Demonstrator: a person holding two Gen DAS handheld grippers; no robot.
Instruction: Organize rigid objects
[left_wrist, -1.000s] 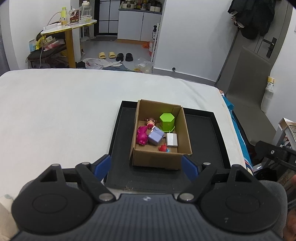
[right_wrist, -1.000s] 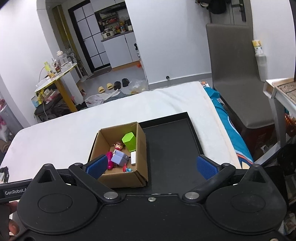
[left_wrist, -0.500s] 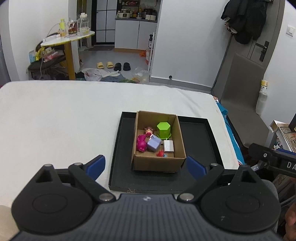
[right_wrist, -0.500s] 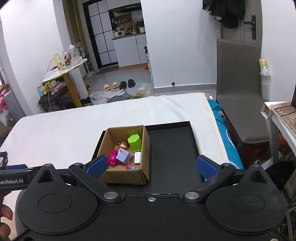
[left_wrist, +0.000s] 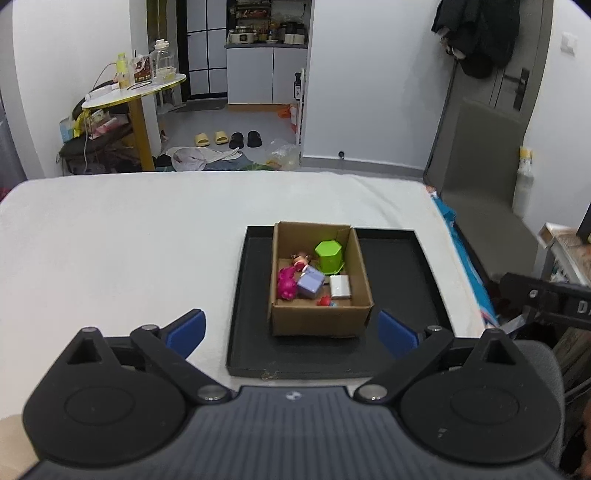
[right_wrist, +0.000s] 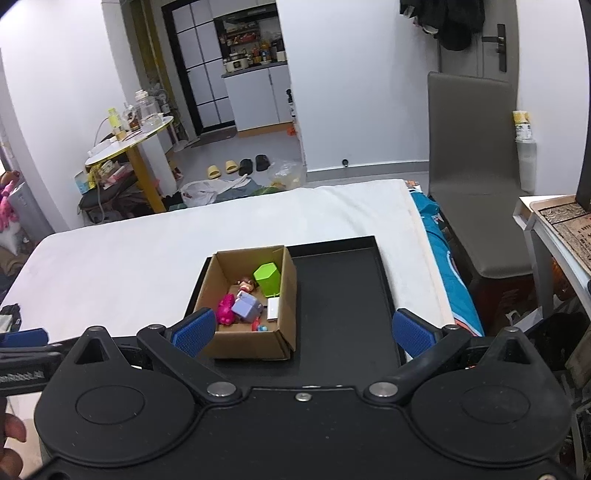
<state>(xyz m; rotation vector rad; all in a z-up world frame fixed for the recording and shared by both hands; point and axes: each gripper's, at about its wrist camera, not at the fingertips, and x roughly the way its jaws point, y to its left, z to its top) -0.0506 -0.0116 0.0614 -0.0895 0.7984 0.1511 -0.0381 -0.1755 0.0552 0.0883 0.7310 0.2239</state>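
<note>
An open cardboard box (left_wrist: 319, 319) (right_wrist: 255, 347) stands on the left part of a black tray (left_wrist: 399, 266) (right_wrist: 340, 288). Inside lie a green hexagonal block (left_wrist: 328, 254) (right_wrist: 267, 278), a purple cube (left_wrist: 310, 284), a magenta toy (left_wrist: 286, 284), a white block (left_wrist: 340, 286), a small figurine (left_wrist: 300, 258) and a tiny red toy (left_wrist: 325, 302). My left gripper (left_wrist: 291, 330) hovers above and short of the box, its jaws opening with nothing between them. My right gripper (right_wrist: 304, 332) hangs wide open and empty over the tray's near edge.
The tray rests on a wide white-covered surface (left_wrist: 129, 240). A grey chair (right_wrist: 476, 177) and a low side table (right_wrist: 554, 221) stand to the right. The tray's right half is bare. A person's fingers (right_wrist: 13, 432) show at the lower left of the right wrist view.
Both grippers have drawn back and up, so the box looks smaller and farther. The left jaws have spread wider. The toys in the box have not moved.
</note>
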